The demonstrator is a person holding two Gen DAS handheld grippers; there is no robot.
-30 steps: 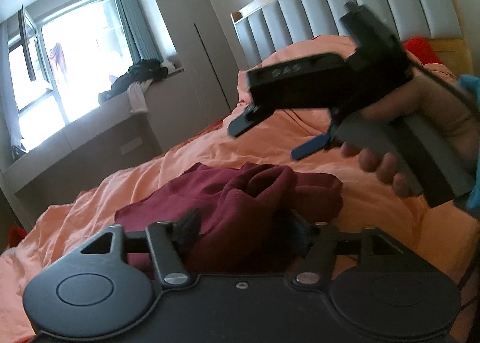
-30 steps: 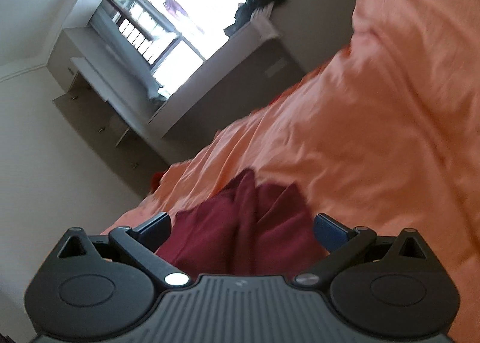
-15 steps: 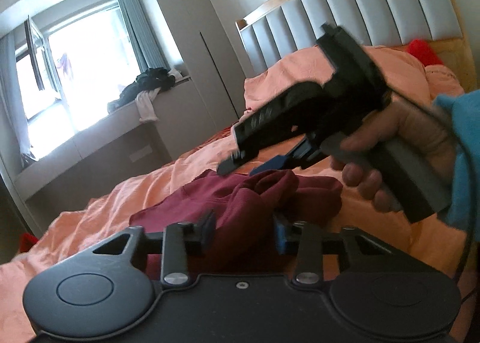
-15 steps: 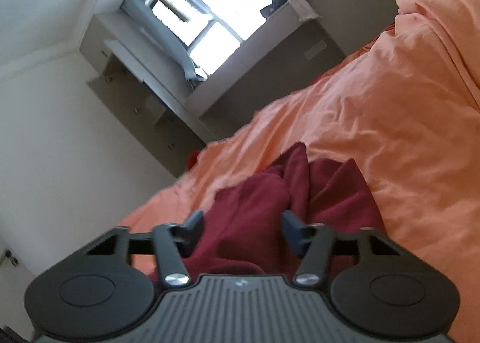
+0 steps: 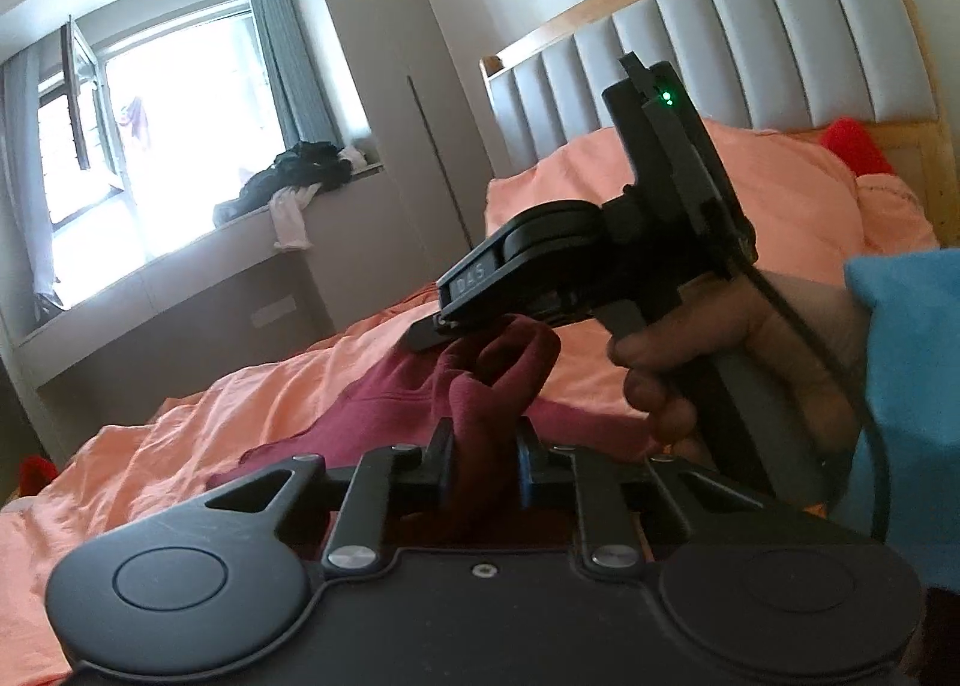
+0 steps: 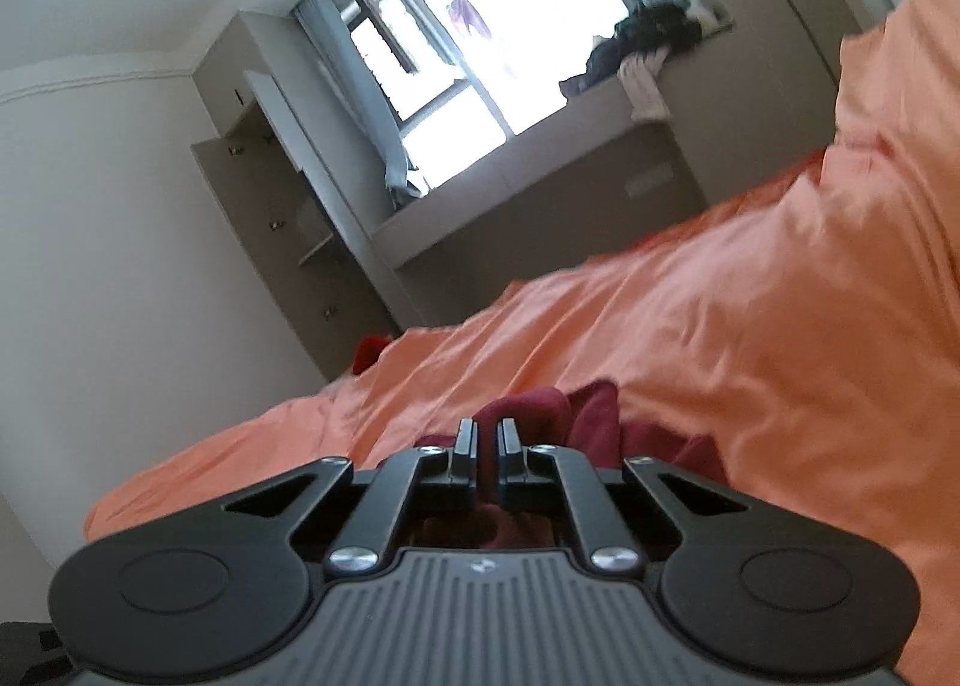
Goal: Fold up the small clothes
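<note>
On the orange bedsheet (image 5: 198,434), soft, limp maroon garment (image 5: 480,386) pinched by both left gripper (image 5: 480,461) and right gripper (image 6: 487,440), jaws just closing; best held at hems.

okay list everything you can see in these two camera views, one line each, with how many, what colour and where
garment: one, dark red, crumpled on the bed, pinched by both grippers
bedding: one, orange, covering the bed
headboard: one, grey padded panels in a wood frame, far end of the bed
pile of clothes: one, mostly black with some white, on the window ledge
window: one, bright, behind the ledge
wardrobe: one, pale grey, between window and headboard
red item: one, by the headboard
left gripper: black, jaws just closing on the garment
right gripper: black, jaws just closed on a fold of the garment
hand: one, with a blue sleeve, holding the right gripper
</note>
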